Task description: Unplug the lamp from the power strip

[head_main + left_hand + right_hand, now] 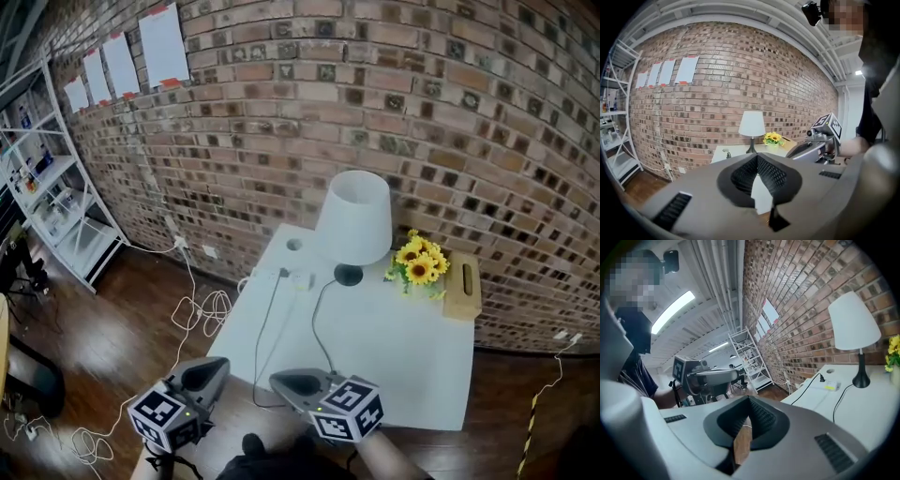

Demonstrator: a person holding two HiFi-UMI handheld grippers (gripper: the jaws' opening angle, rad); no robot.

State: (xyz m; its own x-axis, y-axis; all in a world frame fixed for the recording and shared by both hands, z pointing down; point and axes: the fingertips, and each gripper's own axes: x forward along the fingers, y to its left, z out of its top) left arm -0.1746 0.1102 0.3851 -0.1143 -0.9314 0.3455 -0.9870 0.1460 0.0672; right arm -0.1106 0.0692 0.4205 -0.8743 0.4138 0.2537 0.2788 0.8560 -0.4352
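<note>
**Head view: approach to the desk (394, 347).** The left claw (216, 366) and the right claw (283, 380) are hanging side by side at the desk's near edge. Each is holding its jaws pressed together with nothing between them.

**Risks, as a judgement.**
- The power strip (302, 279) is lying loose and looks light. A pull on the black plug (284, 273) by one claw alone is likely to be dragging or lifting the strip rather than freeing the plug.
- A tug on the cord (265, 328) instead of the plug body is risking a toppled lamp (354, 217).
- The cord is looping down to the near edge, close to both claws, where a jaw could be snagging it.

**Position of the plug.** It is sitting in the strip's left end, just beside the lamp's base toward the brick wall. It is well apart from both claws and straight ahead of them across the desk.
</note>
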